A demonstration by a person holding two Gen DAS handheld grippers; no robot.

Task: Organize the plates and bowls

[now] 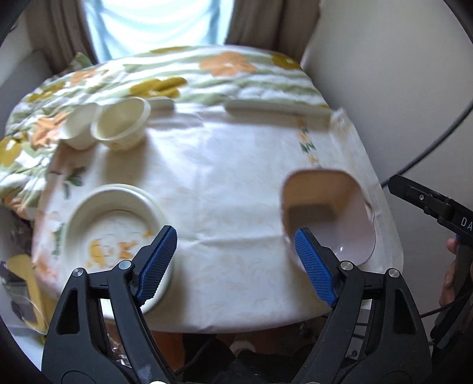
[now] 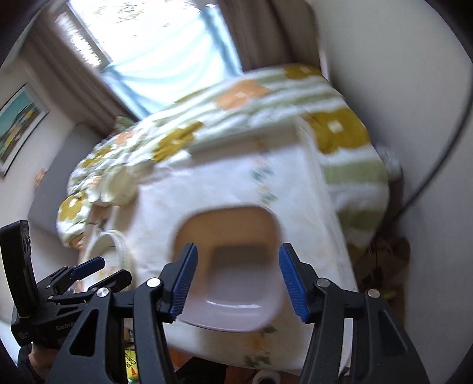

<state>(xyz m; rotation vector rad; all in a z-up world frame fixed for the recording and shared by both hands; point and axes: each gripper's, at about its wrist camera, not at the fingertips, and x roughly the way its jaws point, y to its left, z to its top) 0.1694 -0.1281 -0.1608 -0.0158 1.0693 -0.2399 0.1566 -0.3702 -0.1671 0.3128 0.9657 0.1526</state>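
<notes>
A square pale pink bowl (image 1: 328, 212) sits near the table's right front edge; in the right wrist view it (image 2: 233, 265) lies right ahead, between my right fingers. A round flowered bowl (image 1: 115, 230) sits at the front left, and its rim shows in the right wrist view (image 2: 118, 242). Two cream cups (image 1: 121, 122) stand at the back left. Flat white plates (image 1: 278, 107) lie at the back. My left gripper (image 1: 233, 257) is open and empty above the front edge. My right gripper (image 2: 236, 277) is open around the pink bowl, not closed on it.
The table wears a white cloth (image 1: 224, 165) over a flowered blanket (image 1: 224, 68). A window with curtains (image 1: 156, 26) is behind it, a wall (image 1: 384, 73) close on the right. A cable (image 1: 428, 150) hangs at the right. My left gripper (image 2: 85, 270) shows in the right wrist view.
</notes>
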